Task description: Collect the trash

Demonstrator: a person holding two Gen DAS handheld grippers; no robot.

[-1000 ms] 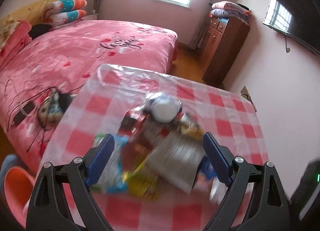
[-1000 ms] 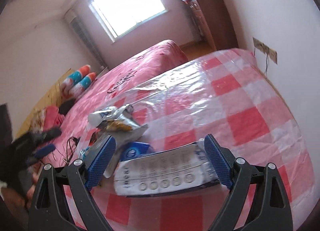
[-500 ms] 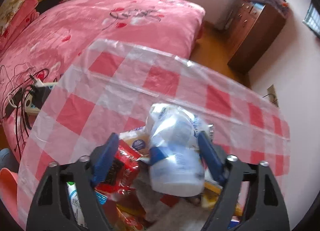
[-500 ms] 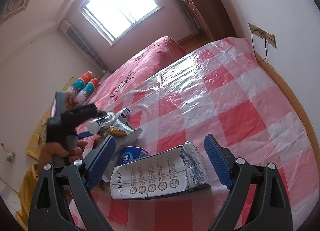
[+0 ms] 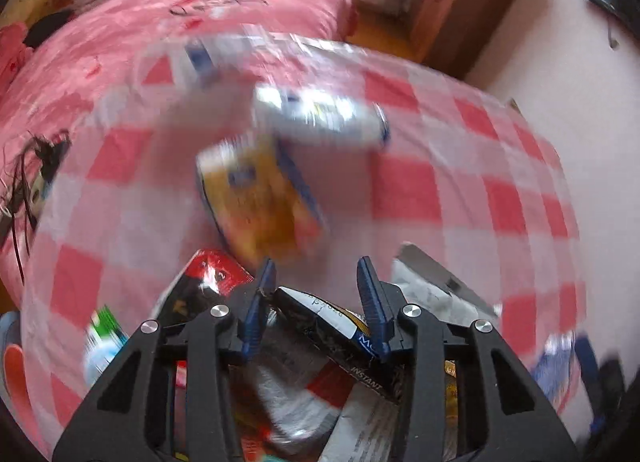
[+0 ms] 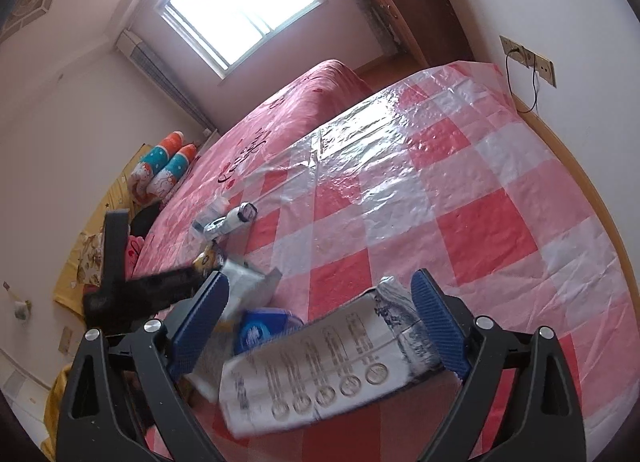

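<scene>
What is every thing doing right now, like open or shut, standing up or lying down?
left gripper: jaws just closing, dark packet between them, grip unclear.
right gripper: open wide.
white carton: flattened, lying between the right gripper's jaws.
white bottle: lying on its side.
yellow packet: lying on the checked cloth, blurred.

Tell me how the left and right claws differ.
The left claw stands narrow, jaws just closed on a dark packet; the right claw gapes wide. The left claw noses into a wrapper heap; the right claw frames a white carton on the checked cloth. Both have blue pads.
</scene>
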